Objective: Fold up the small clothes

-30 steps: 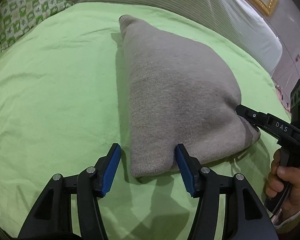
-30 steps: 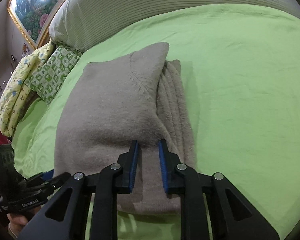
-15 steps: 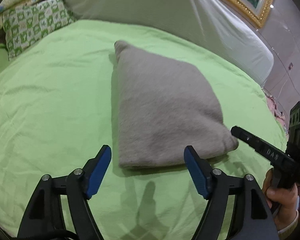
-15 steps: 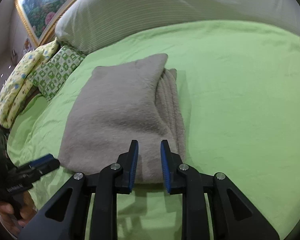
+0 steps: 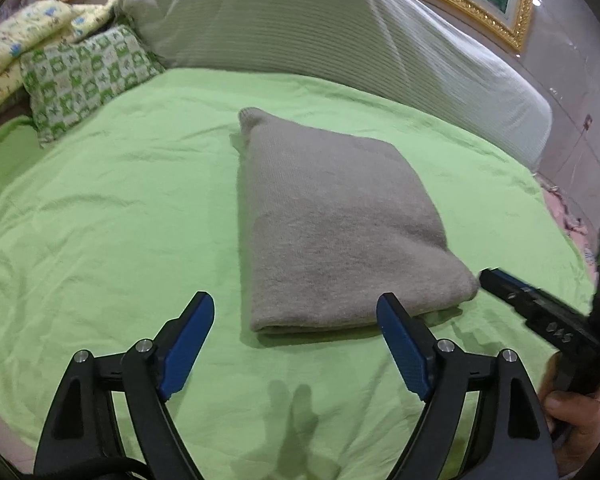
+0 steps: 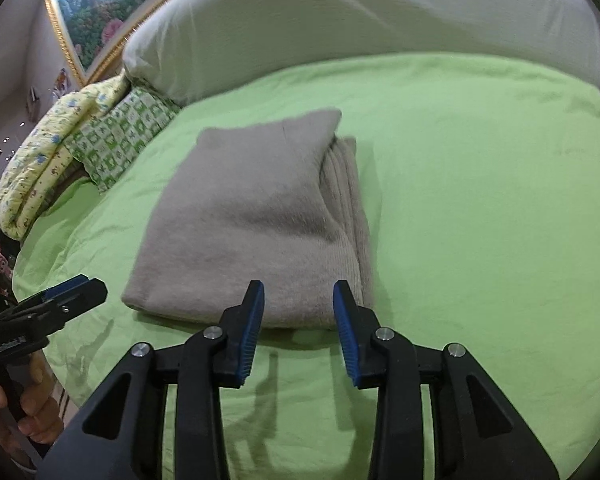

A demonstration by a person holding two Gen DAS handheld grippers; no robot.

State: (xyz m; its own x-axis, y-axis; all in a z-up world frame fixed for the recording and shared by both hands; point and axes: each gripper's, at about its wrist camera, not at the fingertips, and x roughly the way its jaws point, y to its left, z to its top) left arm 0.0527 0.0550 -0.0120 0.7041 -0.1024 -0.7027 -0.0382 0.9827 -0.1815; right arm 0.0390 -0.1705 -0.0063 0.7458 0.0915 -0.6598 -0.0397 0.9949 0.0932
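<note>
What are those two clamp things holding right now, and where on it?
Nothing. The left gripper and right gripper are both opening, with nothing between their fingers; the folded grey sweater lies free on the green bedsheet.

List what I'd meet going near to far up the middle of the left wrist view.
left gripper with its jaws opening and nothing between them → green sheet → folded grey garment → green sheet again → white ribbed headboard cover
</note>
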